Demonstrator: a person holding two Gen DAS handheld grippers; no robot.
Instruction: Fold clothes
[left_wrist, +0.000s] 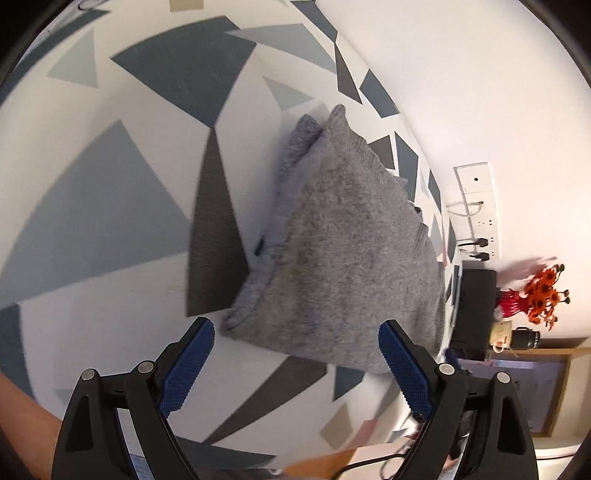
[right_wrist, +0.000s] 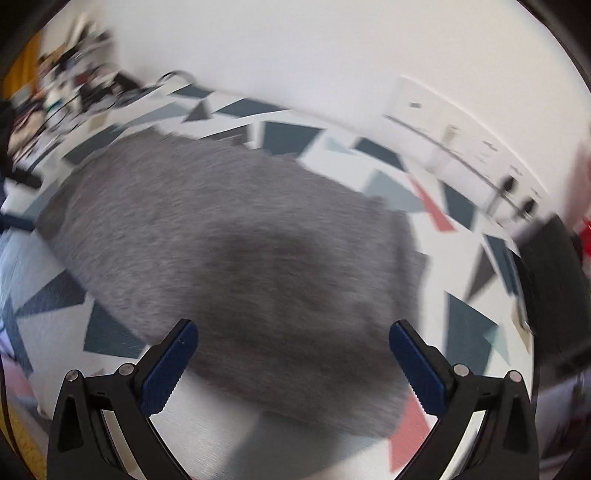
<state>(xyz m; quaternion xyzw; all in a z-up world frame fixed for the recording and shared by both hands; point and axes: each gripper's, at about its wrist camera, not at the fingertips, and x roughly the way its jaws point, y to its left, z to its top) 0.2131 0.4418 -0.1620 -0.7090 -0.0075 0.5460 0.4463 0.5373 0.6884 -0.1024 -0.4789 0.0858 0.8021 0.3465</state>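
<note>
A grey knitted garment (left_wrist: 340, 243) lies folded in layers on a table with a white cloth printed with grey and blue triangles (left_wrist: 122, 206). My left gripper (left_wrist: 297, 332) is open and empty, hovering just short of the garment's near edge. In the right wrist view, which is motion-blurred, the same grey garment (right_wrist: 240, 251) fills the middle. My right gripper (right_wrist: 293, 332) is open and empty above its near edge, casting a shadow on it.
A white wall with sockets and plugged cables (left_wrist: 480, 229) stands beyond the table. A black box (left_wrist: 476, 295), a red vase with orange flowers (left_wrist: 543, 295) and a dark jar (left_wrist: 526, 338) sit near the table's far end. Blurred clutter (right_wrist: 66, 96) lies at the far left.
</note>
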